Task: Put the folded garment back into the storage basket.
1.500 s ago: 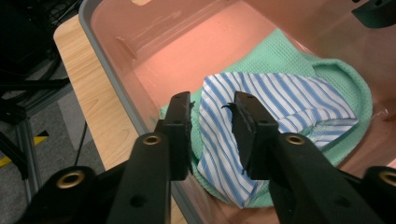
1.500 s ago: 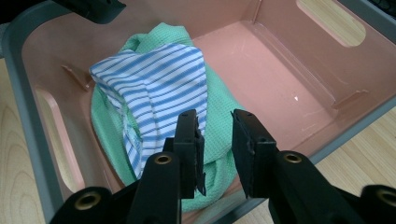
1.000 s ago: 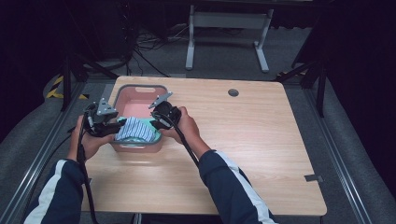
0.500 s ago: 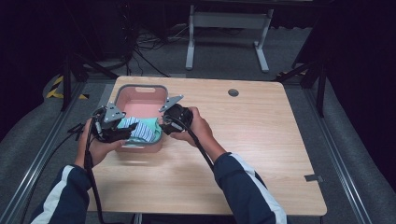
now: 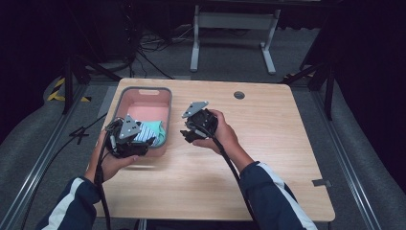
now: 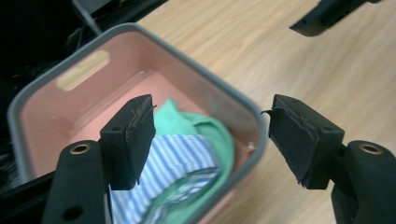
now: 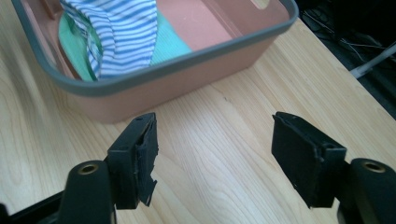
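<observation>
On table [image 5: 287, 158]: one pink bin [image 5: 143, 96], one striped cloth [image 5: 146, 133] inside; left gripper [image 6: 210, 135], right gripper [image 7: 212, 154] jaws just opening, nothing between.

The counter [image 5: 268, 143] is pale wood with a fine, straight grain, smooth and faintly satin where the light falls. On it sits a pink bin [image 5: 165, 98] of moulded plastic, its walls smooth with a soft sheen and its rim a matt grey band. Inside lies a folded cloth [image 7: 126, 32], soft knit fabric, part striped blue and white, part plain mint green (matt throughout, no shine at all). The left gripper [image 6: 212, 140] and the right gripper [image 7: 215, 158] have matt black plastic jaws, faced with dark rubbery pads roughened and frayed at the edges, with small brassy metal rivets.
</observation>
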`<state>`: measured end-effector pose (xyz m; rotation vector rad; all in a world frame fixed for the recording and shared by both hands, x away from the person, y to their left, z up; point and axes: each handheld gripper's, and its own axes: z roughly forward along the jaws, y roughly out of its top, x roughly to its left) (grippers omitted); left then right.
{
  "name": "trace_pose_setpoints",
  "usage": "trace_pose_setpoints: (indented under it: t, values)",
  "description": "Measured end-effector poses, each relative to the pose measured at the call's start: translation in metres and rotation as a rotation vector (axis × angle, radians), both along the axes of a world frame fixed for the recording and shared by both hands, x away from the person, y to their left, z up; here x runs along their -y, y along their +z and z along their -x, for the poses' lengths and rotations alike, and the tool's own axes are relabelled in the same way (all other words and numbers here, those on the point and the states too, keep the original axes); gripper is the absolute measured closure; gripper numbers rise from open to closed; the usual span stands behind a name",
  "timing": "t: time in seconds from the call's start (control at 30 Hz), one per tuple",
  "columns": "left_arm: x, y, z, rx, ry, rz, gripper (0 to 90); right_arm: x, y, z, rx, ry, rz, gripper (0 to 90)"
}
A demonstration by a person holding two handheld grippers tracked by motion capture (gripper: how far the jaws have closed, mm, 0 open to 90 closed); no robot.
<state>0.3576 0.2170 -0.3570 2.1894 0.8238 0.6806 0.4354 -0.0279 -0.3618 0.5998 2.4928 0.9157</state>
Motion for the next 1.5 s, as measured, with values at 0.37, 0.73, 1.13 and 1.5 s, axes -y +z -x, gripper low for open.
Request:
trace_pose_setpoints:
  t: [0.37,0.73,1.13,1.5]
  values:
    - [0.029,-0.019,0.014,-0.024,-0.074,-0.073,24.5,0.047,-0.004,0.018,0.021,-0.031,0.021,31.7]
    - [0.056,-0.038,0.027,-0.023,-0.169,-0.128,27.0,0.095,-0.020,0.040,-0.001,-0.061,0.029,33.1]
    - [0.074,-0.064,0.032,-0.059,-0.250,-0.120,23.6,0.142,-0.048,0.065,-0.012,-0.089,0.015,31.9]
    - [0.078,-0.091,0.032,-0.111,-0.308,-0.114,21.5,0.203,-0.085,0.088,-0.035,-0.138,-0.039,29.6]
